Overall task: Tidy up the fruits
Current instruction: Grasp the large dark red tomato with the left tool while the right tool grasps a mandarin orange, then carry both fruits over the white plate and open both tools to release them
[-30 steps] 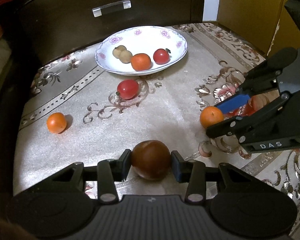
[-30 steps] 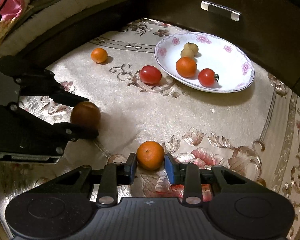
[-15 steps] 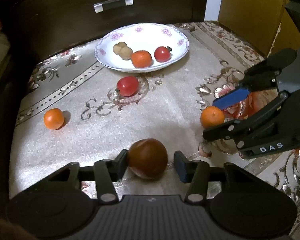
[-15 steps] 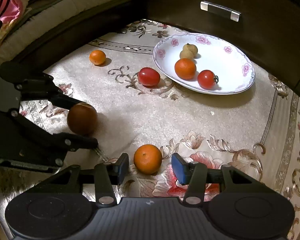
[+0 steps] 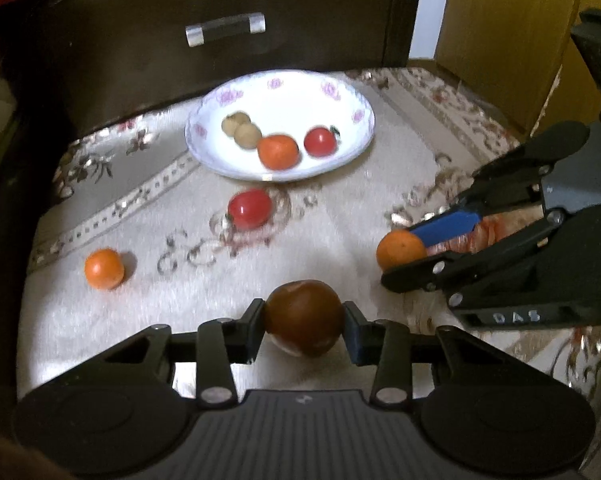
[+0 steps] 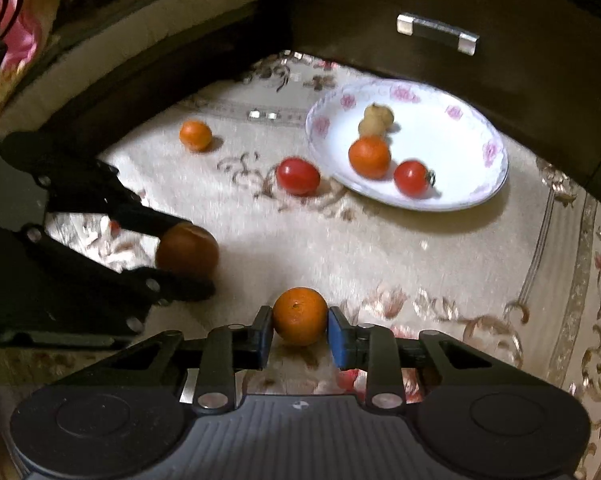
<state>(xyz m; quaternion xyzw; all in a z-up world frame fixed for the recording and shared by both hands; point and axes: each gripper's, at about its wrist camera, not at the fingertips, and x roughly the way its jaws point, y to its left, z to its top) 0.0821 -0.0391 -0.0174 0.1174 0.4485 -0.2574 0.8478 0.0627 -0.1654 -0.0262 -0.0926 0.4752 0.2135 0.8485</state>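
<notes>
Fruit lies in three places across the patterned table cover, and the white floral plate (image 5: 204,152) at the far side, just in front of the dark drawer front (image 5: 220,60), is plainly where it belongs. Farthest left sits a small loose orange (image 5: 104,268), alone and well apart from both tools. Next comes the left tool (image 5: 303,326), clenched on a dark brown-red round fruit (image 5: 303,316) with a pad pressed to each flank; from this tool the plate lies straight ahead and a little to the left, with a loose red tomato (image 5: 249,208) resting on the cloth between them, just short of the rim. On the plate itself are two pale tan longan-like fruits (image 5: 241,130), an orange (image 5: 278,152) and a small red tomato (image 5: 319,141), leaving bare porcelain along the left and far right. To the right, the right tool (image 6: 300,334) grips a second orange (image 6: 299,315) between its blue-faced pads, and from there the plate stands ahead and off to the right. Both tools look about equally far from the plate, so I judge either could carry first, though the left one's path passes right over the loose tomato and would need height to clear it. Both views are blurred, so fine contact with the cloth cannot be told.
</notes>
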